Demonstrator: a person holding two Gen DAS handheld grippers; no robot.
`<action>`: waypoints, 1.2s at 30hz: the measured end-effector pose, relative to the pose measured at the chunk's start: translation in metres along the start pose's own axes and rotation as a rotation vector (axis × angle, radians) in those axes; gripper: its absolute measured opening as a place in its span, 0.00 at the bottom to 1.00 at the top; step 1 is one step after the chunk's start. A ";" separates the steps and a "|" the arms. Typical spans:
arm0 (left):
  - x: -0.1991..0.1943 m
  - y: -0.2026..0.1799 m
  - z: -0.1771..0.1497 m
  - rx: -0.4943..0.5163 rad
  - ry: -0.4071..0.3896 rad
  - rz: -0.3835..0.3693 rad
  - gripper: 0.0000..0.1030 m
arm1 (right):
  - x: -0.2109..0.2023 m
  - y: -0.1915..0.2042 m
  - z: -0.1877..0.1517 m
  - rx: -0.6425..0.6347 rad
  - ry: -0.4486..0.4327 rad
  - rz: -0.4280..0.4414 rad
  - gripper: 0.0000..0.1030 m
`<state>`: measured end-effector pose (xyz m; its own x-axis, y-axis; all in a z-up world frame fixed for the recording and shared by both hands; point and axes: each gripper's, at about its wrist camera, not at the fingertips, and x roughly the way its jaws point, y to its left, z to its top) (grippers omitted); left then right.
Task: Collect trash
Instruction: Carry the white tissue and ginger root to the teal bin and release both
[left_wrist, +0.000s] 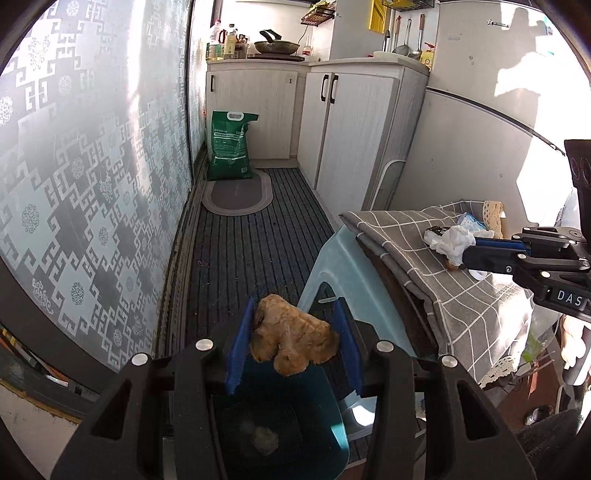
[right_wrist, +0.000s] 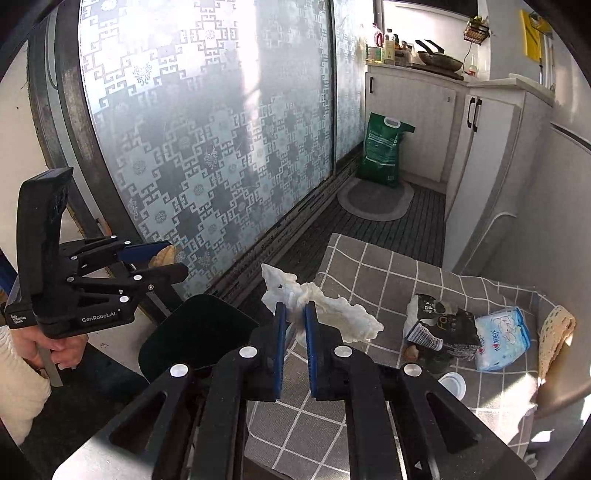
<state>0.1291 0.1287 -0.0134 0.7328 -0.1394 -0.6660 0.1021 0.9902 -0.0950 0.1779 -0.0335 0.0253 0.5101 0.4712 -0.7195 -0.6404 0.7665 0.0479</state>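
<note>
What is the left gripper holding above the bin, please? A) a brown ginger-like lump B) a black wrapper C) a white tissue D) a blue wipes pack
A: the left gripper has its blue pads around a brown lump directly over the teal bin, while the white tissue sits in the right gripper over the checked cloth.
</note>
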 end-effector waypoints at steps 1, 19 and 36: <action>0.000 0.004 -0.002 -0.003 0.006 0.003 0.45 | 0.003 0.004 0.001 0.002 0.002 0.013 0.10; 0.046 0.058 -0.056 -0.028 0.240 0.032 0.45 | 0.066 0.065 0.005 -0.045 0.112 0.121 0.10; 0.098 0.058 -0.120 0.067 0.507 0.022 0.45 | 0.109 0.092 -0.006 -0.062 0.222 0.139 0.10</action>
<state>0.1261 0.1721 -0.1735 0.3186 -0.0852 -0.9440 0.1451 0.9886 -0.0403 0.1710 0.0855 -0.0525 0.2811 0.4577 -0.8435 -0.7328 0.6699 0.1193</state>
